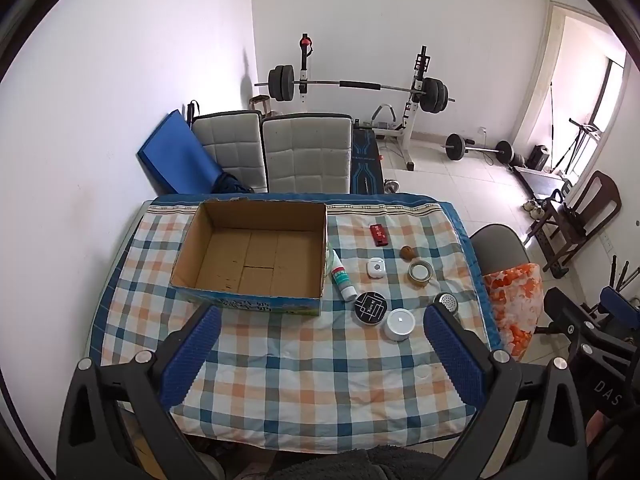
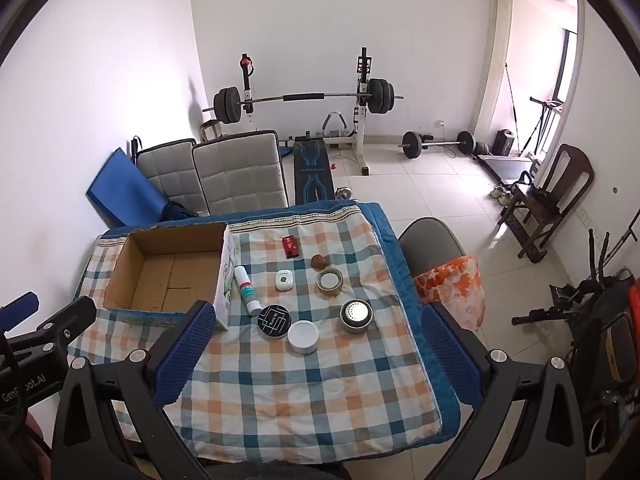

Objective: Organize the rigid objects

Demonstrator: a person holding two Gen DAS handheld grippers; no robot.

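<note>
An empty cardboard box point(image 1: 248, 252) point(image 2: 168, 276) stands on the checked tablecloth point(image 1: 304, 380) point(image 2: 304, 384), left of centre. To its right lie a white tube point(image 1: 341, 276) point(image 2: 247, 289), a black round tin point(image 1: 371, 308) point(image 2: 274, 321), a white round lid point(image 1: 399, 323) point(image 2: 303, 336), a metal round tin point(image 2: 356, 315), a tape roll point(image 1: 420, 273) point(image 2: 329, 281), a small white case point(image 1: 376, 268) point(image 2: 284, 280), a brown nut-like object point(image 1: 407, 252) point(image 2: 318, 261) and a red box point(image 1: 379, 233) point(image 2: 290, 246). My left gripper point(image 1: 320, 324) and right gripper point(image 2: 316, 322) hover open above the table's near side, holding nothing.
Two grey padded chairs point(image 1: 306, 152) stand behind the table, with a barbell rack point(image 1: 356, 86) and a blue mat point(image 1: 176, 160) beyond. A grey chair with an orange patterned cushion point(image 2: 452, 284) is at the table's right. The other gripper's body point(image 2: 36, 344) shows at the left edge.
</note>
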